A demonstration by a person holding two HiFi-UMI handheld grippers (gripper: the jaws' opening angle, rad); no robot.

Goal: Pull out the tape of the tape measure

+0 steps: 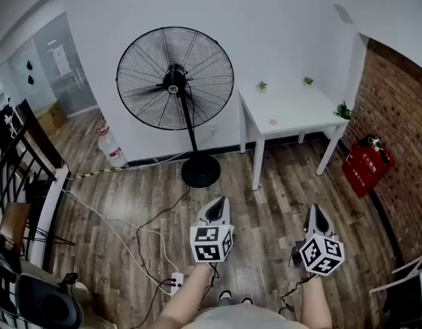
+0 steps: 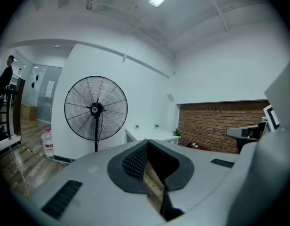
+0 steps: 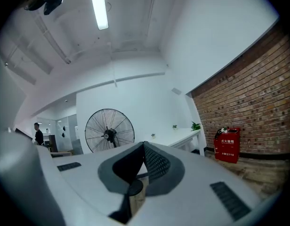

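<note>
No tape measure shows in any view. My left gripper is held at waist height over the wooden floor, jaws shut with nothing between them; in its own view the tips meet and point toward the fan. My right gripper is beside it to the right, also level. Its jaws are closed together and hold nothing. A white table stands ahead against the wall, carrying small potted plants and a small pink item.
A large black pedestal fan stands ahead left of the table. A red fire-extinguisher box sits by the brick wall. Cables and a power strip lie on the floor. A water bottle and a black railing are at left.
</note>
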